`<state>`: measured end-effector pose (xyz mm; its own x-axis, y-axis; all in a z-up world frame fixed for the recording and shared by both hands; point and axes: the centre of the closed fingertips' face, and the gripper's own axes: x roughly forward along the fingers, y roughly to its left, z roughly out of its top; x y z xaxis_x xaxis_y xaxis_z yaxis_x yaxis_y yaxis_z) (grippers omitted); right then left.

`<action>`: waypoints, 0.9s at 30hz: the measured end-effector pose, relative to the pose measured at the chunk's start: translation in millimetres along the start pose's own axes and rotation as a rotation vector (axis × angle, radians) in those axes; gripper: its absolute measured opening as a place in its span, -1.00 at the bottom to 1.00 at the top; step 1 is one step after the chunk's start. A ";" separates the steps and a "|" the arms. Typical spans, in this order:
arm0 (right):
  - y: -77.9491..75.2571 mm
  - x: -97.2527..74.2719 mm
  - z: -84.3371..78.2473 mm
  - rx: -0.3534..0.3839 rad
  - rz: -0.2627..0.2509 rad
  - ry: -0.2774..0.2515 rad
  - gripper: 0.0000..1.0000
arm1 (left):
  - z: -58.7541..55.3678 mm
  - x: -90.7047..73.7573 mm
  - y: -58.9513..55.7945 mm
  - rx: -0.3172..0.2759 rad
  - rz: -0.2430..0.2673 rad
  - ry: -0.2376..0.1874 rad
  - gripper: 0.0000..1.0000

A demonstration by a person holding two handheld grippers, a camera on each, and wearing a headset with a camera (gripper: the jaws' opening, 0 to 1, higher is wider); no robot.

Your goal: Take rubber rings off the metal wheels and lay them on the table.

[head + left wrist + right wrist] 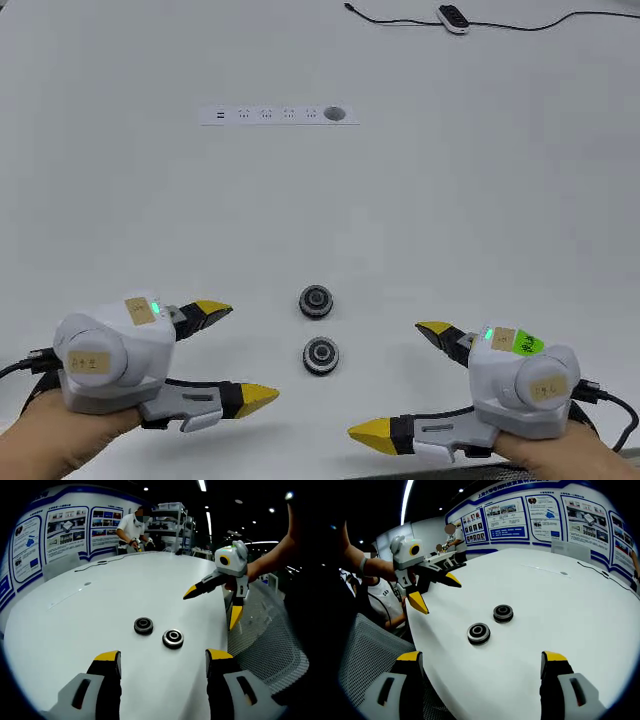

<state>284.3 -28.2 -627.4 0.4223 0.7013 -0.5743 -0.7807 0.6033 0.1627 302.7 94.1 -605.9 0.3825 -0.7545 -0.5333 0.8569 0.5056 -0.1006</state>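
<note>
Two dark round discs, each with a black rubber ring [304, 302] around a shiny hub, lie flat on the white counter [420, 200]: the far wheel [316, 301] and, just apart from it, the near wheel [320, 355]. The left gripper [248, 352] and the right gripper [390, 379] flank them, both with jaws spread wide, holding nothing and touching neither wheel.

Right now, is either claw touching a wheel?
No, left claw and right claw sit open, apart from the far wheel and near wheel.
</note>
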 end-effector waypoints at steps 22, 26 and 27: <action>4.2 9.2 0.4 0.015 0.026 -0.002 0.97 | 8.8 31.0 -9.7 0.059 -0.046 0.046 -0.13; 3.9 10.1 0.2 0.016 0.028 -0.003 0.96 | 10.2 35.2 -11.5 0.064 -0.055 0.050 -0.22; 3.9 10.3 0.4 0.018 0.028 -0.004 0.96 | 10.4 36.7 -11.6 0.073 -0.054 0.054 -0.23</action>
<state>285.8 -18.5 -632.4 0.4025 0.7197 -0.5657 -0.7839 0.5901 0.1930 310.4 56.1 -615.5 0.3172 -0.7552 -0.5737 0.8996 0.4311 -0.0701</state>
